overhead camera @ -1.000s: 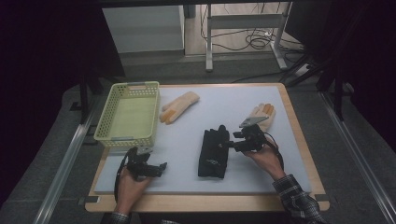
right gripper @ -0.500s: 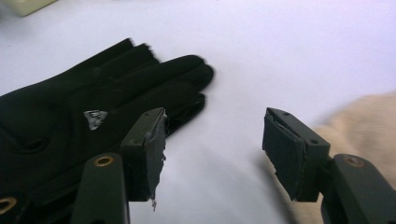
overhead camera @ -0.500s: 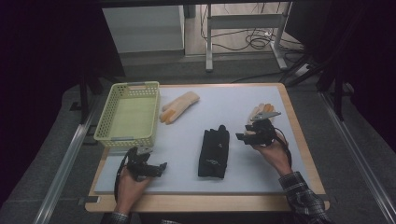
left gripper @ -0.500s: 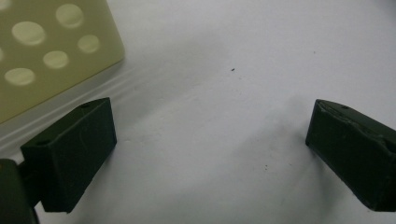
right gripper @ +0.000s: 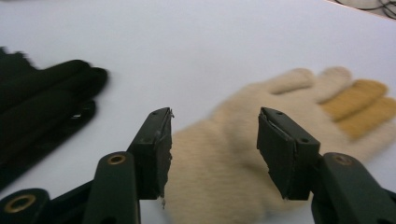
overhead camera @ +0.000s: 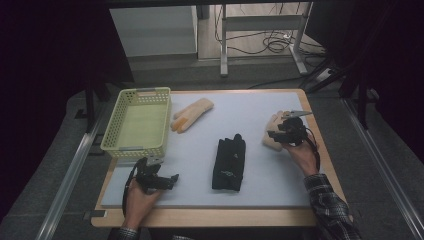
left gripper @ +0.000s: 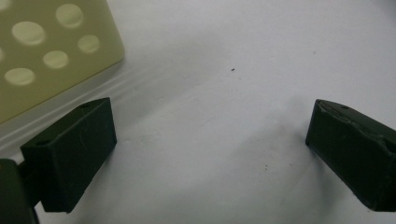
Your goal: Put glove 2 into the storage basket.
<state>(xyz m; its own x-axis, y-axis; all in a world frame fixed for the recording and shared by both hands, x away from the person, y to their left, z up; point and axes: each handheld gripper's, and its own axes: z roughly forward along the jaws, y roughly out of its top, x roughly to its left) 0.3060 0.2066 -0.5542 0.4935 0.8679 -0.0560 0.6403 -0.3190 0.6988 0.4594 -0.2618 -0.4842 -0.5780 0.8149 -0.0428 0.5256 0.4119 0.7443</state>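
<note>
The white table mat is framed by a wooden edge, and much bare mat is seen between the things and along the near side. The yellow-green basket is set at the far left corner, with its side close to the mat's left edge. The black gloves are laid in the middle, with free room all round them. One cream glove is placed just right of the basket. The other cream glove is laid near the right edge of the mat. No writing can be read anywhere.

The right gripper is held right over this second cream glove. Its jaws have just been closing a little but are kept apart, and the glove is seen between them, not pinched. The left gripper is rested low over bare mat by the basket's near corner, jaws spread wide, with nothing held.
</note>
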